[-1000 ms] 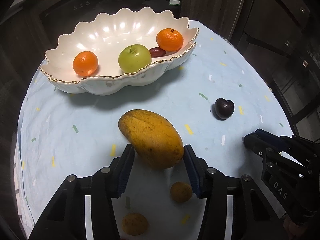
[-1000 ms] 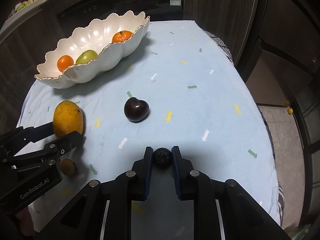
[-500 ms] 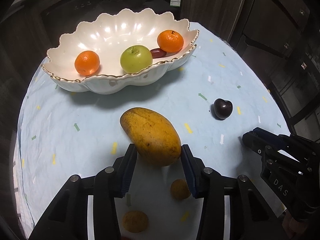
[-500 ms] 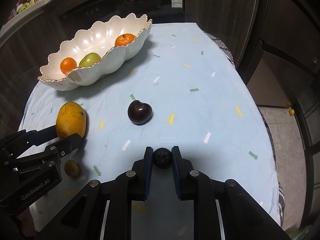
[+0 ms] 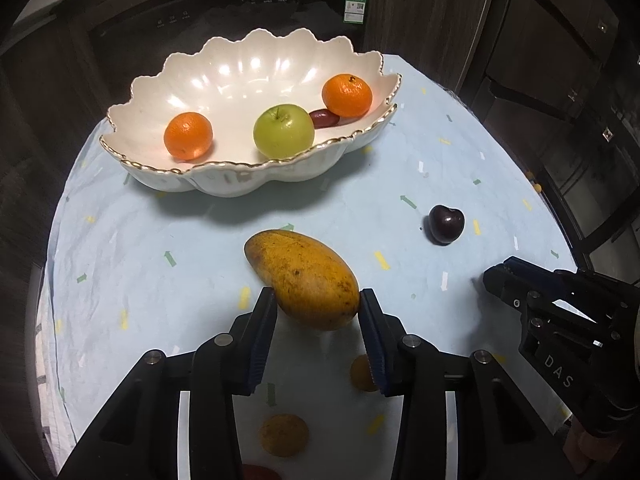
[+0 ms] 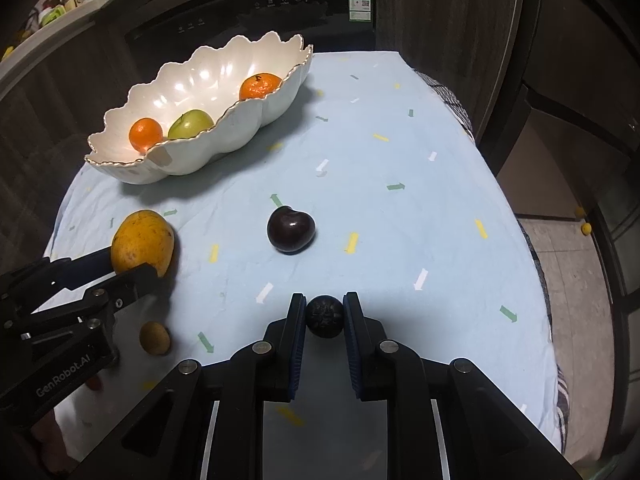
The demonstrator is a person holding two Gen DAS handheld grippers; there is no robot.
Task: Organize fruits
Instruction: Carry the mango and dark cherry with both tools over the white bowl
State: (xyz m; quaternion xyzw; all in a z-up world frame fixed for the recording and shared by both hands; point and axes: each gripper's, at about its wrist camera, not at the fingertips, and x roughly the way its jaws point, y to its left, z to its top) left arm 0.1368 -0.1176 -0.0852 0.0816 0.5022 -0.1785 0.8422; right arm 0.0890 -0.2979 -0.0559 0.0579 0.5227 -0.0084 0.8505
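- Fingers of the left gripper (image 5: 318,312) have just been closing around the near end of the mango (image 5: 304,278); both pads look to be at its skin, though I cannot tell how firmly they press.
- Fingers of the right gripper (image 6: 325,316) are clenched on a small dark fruit (image 6: 325,317), held above the bench's near edge.
- Mango lies mid-bench, between the bowl (image 5: 224,178) and the near edge; a plum (image 5: 447,225) sits toward the right edge.
- Bowl at the far left of the bench (image 5: 360,208) already has two oranges, an apple and a small red fruit.
- To do this well: squeeze only until the mango stops slipping, since the grip is on its tapered end and it may pivot.
- Lift straight up before heading to the bowl, clearing the scalloped rim.
- Set it in the empty middle, not on the apple (image 5: 283,131).
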